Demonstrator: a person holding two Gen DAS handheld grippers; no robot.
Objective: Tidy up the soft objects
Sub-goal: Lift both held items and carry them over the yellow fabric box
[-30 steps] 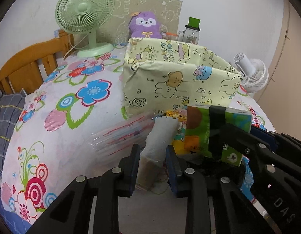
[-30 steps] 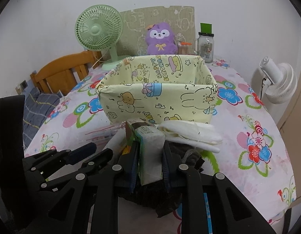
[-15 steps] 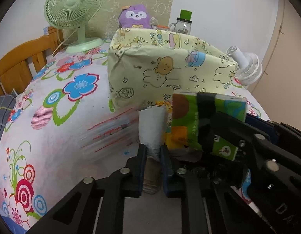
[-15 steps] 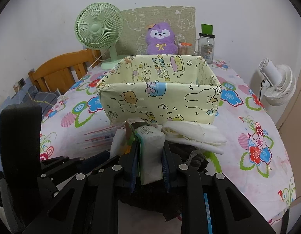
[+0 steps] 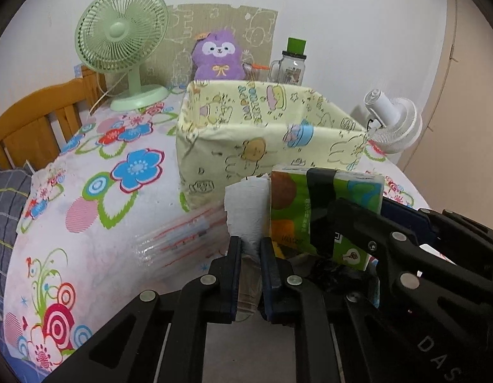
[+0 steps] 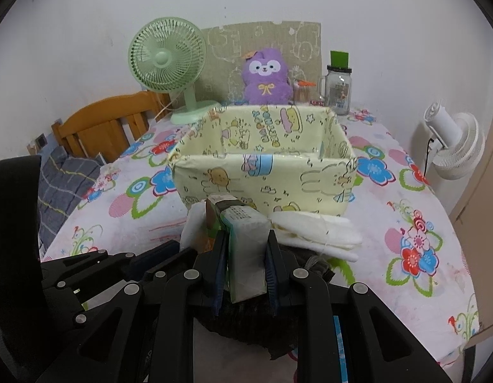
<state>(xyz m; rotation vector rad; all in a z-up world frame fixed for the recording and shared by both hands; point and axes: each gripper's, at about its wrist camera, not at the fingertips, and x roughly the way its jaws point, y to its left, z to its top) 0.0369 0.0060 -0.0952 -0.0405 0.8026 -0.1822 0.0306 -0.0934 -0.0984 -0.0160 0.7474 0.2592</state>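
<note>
Left wrist view, left hand-held gripper [image 5: 248,249] now pinching white cloth [image 5: 246,214], right hand-held gripper [image 6: 244,249] gripping tissue pack [image 6: 246,242].

I see a green desk fan [image 6: 165,59] and glass jar [image 6: 338,91] on the flowered worktop [image 6: 406,198], wooden chair [image 6: 109,124] left, white fan [image 6: 453,146] right.

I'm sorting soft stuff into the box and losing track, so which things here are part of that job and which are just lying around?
Part of the job:
- white soft roll, clamped in the left gripper
- green tissue pack, clamped in the right gripper
- folded white cloth
- yellow fabric box

Just lying about:
- green fan
- purple plush
- glass jar
- white fan
</note>
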